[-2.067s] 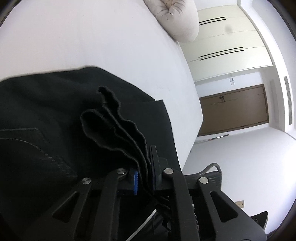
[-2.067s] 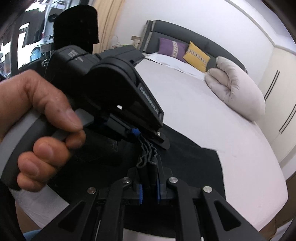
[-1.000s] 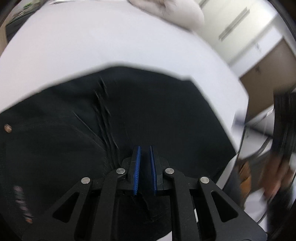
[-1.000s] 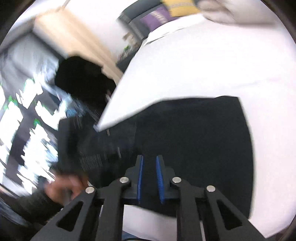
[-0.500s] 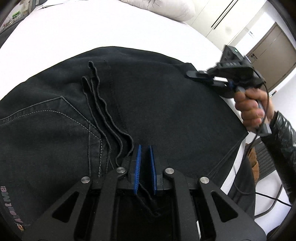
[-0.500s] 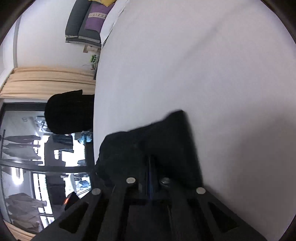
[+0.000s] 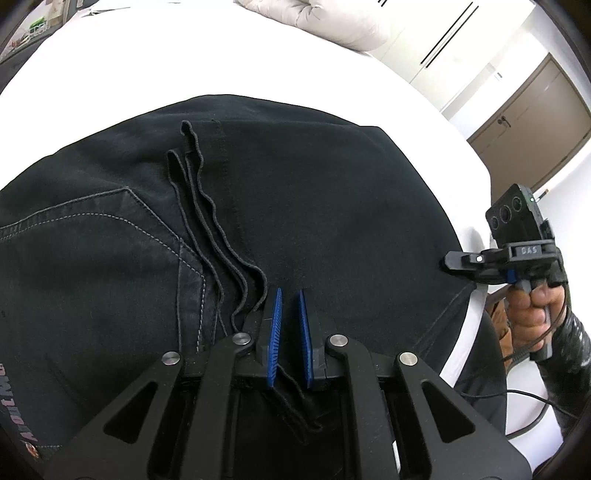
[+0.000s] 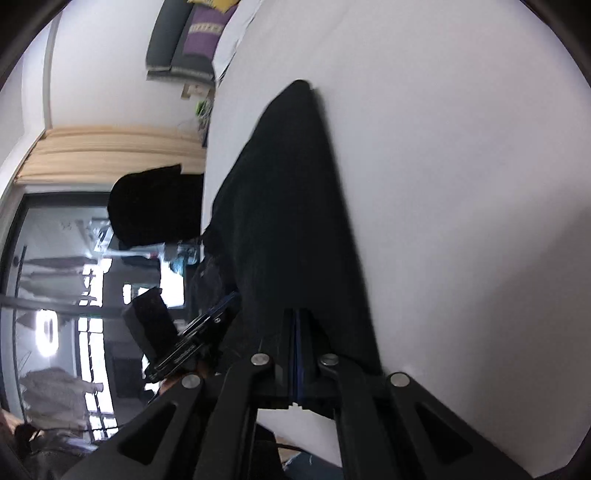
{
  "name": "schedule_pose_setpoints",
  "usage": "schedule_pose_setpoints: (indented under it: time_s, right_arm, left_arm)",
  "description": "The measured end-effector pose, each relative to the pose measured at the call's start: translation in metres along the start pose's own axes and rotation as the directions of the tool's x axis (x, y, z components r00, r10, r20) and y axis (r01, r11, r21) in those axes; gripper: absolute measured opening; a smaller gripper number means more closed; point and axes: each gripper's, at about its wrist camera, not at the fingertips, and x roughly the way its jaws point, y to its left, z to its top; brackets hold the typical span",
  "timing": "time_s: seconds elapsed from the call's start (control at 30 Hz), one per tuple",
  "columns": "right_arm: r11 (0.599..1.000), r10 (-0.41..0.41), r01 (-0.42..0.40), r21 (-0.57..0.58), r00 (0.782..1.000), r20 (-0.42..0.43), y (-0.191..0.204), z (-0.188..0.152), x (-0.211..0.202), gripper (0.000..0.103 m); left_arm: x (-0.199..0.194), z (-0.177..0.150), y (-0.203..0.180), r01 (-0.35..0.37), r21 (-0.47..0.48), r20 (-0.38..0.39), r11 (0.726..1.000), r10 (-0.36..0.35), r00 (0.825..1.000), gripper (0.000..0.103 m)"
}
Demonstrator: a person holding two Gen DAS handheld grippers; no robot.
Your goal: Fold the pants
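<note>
Pants (image 7: 314,206): black denim, grey stitching outlining the pocket, reddish lettering at the lower left edge. Bed (image 7: 122,70): plain white sheet. Left hand-held gripper (image 7: 288,332): black frame, blue ribbed finger pads. Right hand-held gripper (image 8: 295,350): black, thin blue pad edges. Pillow (image 7: 332,18): off-white. Cushion (image 8: 205,27): purple with a pale patterned band. Curtain (image 8: 110,151): beige. Door (image 7: 532,107): brown.

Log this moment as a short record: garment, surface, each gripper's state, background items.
garment: black pants, folded, lying flat with hem edges stacked on top
surface: white bed
left gripper: open, blue pads apart above the pants, holding nothing
right gripper: shut, at the pants' edge near the bed side; grip on fabric unclear
background: beige pillow, brown door
</note>
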Motion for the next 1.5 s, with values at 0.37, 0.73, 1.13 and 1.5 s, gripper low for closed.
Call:
schedule_pose_setpoints:
  time_s: [0.37,0.73,1.13,1.5]
  right_arm:
    - [0.994,-0.078,0.083,-0.064,0.994,0.076,0.0,-0.005,-0.01,0.0]
    - [0.99,0.085,-0.058,-0.131,0.973,0.216,0.067,-0.026,-0.015,0.066]
    - [0.966,0.184,-0.155,-0.205,0.975,0.128,0.126,-0.058,0.02,0.039]
    - [0.972,0.081,-0.065,-0.224,0.995,0.059,0.148,-0.039,0.049,0.022]
  left_arm:
    - [-0.09,-0.044,0.008,-0.009,-0.046,0.165,0.999,0.016,0.986,0.01]
    - [-0.211,-0.178,0.146,0.188,-0.583,0.399,0.791,0.077,0.914,0.098]
    - [-0.189,-0.198,0.214,0.456,-0.684,0.53,0.569,-0.041,0.847,0.085]
    - [-0.164,-0.204,0.239,0.467,-0.758,0.524,0.455,-0.001,0.852,0.022]
